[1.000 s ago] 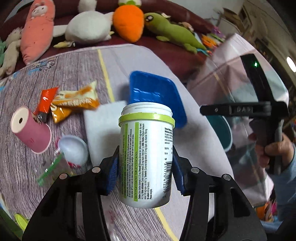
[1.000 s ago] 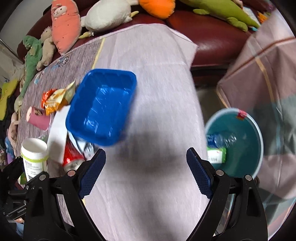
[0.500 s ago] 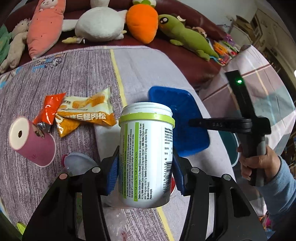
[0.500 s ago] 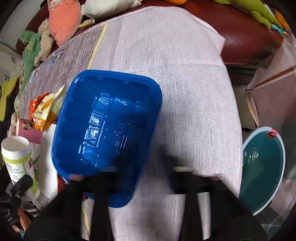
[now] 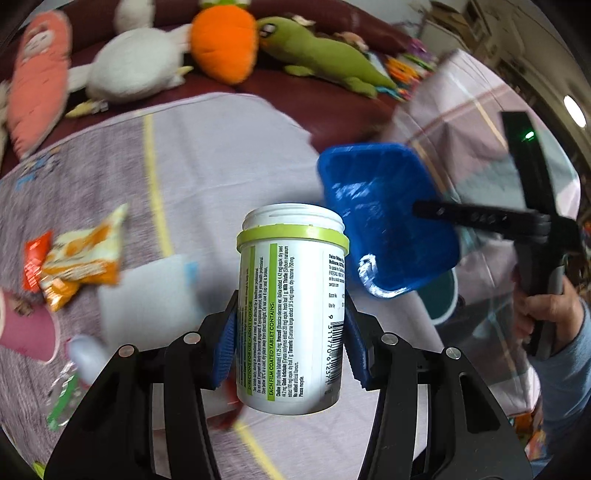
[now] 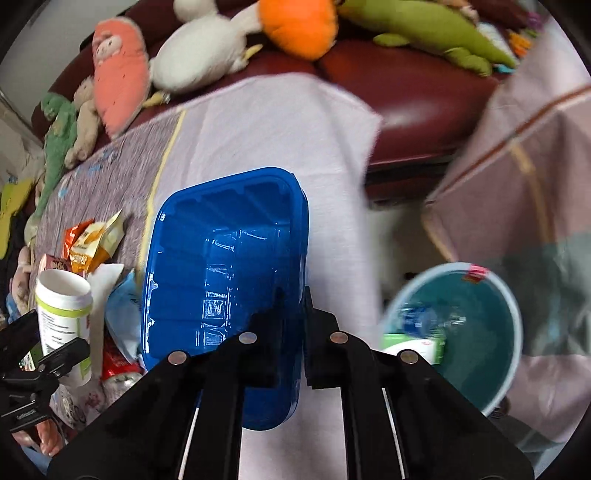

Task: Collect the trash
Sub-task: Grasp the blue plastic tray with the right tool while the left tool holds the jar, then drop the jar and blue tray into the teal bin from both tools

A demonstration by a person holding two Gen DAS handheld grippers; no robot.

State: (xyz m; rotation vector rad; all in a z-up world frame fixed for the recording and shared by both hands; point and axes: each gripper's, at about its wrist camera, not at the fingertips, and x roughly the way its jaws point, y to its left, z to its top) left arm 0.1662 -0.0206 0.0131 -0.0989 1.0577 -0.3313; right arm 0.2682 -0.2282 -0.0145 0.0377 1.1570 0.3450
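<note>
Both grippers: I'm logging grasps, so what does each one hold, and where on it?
The left gripper clamps the white bottle around its lower body. The right gripper pinches the blue tray by its side rim.

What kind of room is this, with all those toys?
Probably a living room at home: plush toys like the orange carrot lie on a dark red sofa, and a cloth-covered table holds snack wrappers beside a teal bin.

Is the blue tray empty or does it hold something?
Empty: the blue tray, pinched at its rim by the right tool, shows only bare plastic.
</note>
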